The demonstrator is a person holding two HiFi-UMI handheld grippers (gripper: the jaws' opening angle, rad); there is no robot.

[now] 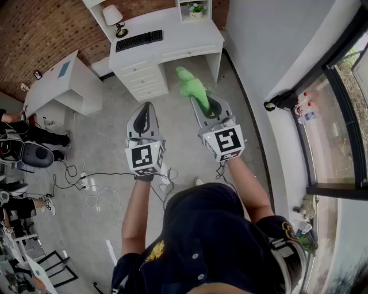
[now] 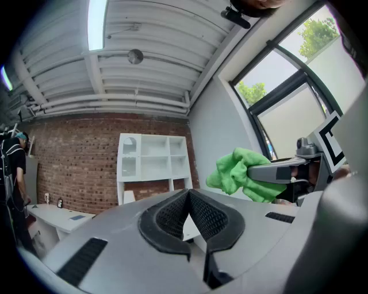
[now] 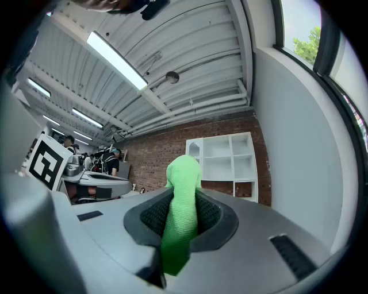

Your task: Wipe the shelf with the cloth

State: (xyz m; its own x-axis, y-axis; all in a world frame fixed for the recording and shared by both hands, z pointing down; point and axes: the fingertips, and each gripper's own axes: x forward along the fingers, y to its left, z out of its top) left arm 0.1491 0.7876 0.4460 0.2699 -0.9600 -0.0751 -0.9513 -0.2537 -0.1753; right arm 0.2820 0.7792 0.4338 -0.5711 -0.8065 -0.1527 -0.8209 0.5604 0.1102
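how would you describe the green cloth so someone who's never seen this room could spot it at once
Start at the white desk against the brick wall. In front of it the right gripper points forward, with the cloth pinched between its jaws. It is the only bright green, floppy thing; the left gripper beside it holds nothing.

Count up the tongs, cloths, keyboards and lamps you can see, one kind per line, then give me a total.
2 grey handheld tongs, left and right
1 green fabric cloth, clamped in the right tongs
1 black computer keyboard
1 white-shaded table lamp
Total: 5
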